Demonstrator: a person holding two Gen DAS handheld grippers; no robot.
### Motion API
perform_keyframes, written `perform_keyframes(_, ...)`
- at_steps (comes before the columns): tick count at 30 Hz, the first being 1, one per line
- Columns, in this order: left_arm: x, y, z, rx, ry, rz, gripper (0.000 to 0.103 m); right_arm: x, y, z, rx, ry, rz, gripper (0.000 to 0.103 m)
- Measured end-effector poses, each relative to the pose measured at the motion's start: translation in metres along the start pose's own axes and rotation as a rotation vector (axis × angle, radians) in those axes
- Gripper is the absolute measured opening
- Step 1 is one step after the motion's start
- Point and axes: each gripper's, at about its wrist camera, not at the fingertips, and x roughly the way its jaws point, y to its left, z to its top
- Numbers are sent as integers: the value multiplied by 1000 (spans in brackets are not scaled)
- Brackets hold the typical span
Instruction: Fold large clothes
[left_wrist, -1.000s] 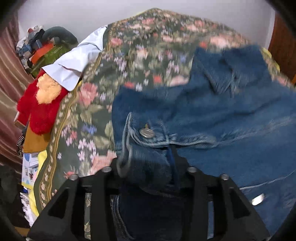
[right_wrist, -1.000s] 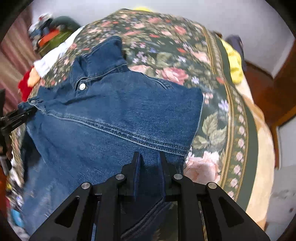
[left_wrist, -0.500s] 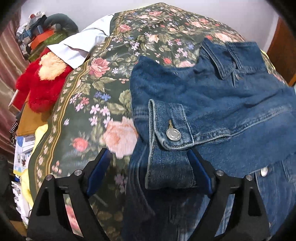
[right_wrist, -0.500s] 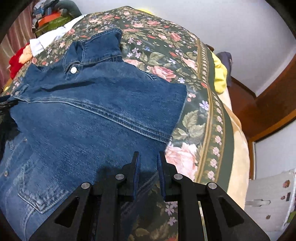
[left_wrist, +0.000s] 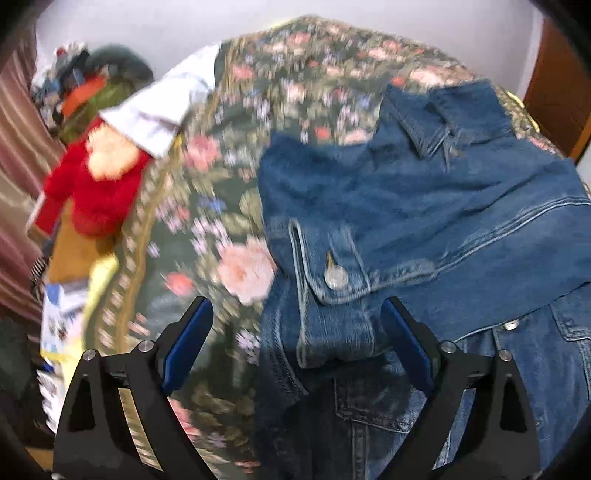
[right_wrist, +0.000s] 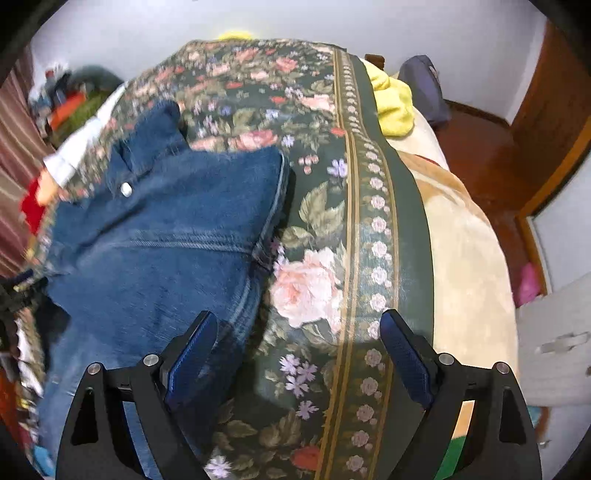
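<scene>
Denim jacket (left_wrist: 424, 206) lies on a bed covered with a floral bedspread (left_wrist: 229, 192), its collar (left_wrist: 443, 114) toward the far wall and one sleeve folded across the front. The sleeve's cuff (left_wrist: 332, 273), with a metal button (left_wrist: 336, 277), rests on the jacket's left part, close to its left edge. Beyond that edge, bare bedspread runs to the bed's side. From the right wrist view the jacket (right_wrist: 166, 240) ends in a folded edge along its right side; past it the bedspread (right_wrist: 332, 221) shows flowers and a striped border, then a beige blanket (right_wrist: 465, 258) near the bed's rim.

The left gripper (left_wrist: 295, 339) hangs with its jaws wide apart, straddling the cuff; the cloth sits between the blue pads (left_wrist: 188, 339) with no visible contact on either side. The right gripper (right_wrist: 299, 343) is also spread wide, its left pad (right_wrist: 192, 354) over the jacket's lower edge and its right pad over bare bedspread, gripping nothing.

The denim is mid blue with pale stitched seams, rumpled around the cuff; both views are blurred.

At the bed's left lie a red plush toy (left_wrist: 92, 188) and a white cloth (left_wrist: 162, 110); a yellow cloth (right_wrist: 391, 103) sits at the far right corner.
</scene>
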Motion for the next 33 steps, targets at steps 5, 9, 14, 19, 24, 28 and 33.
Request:
perform_keyframes(5,-18,20,34,-39,-64,-9,93,-5,4,22,43,-24,90,89)
perform_keyframes(9,3,40,63,-100,-51,-20,93,5,7,49,80,-20,166,89)
perform_keyframes(14,55,53,81,-197,29,-97,93,39,9,70,122,37,210,89)
perform_keyframes(19,93,37,86,-170,70,-107,53,77,7,77,206,95,283,82)
perform_keyframes(24,99,14,87,-100,35,-69,17,91,17,84,210,91,313,44)
perform_keyframes(28,82,8,92,-86,3,-69,10,86,29,93,115,37,237,15)
perform_keyframes(33,44,10,103,-79,-86,-86,9,76,44,124,21,-27,171,8)
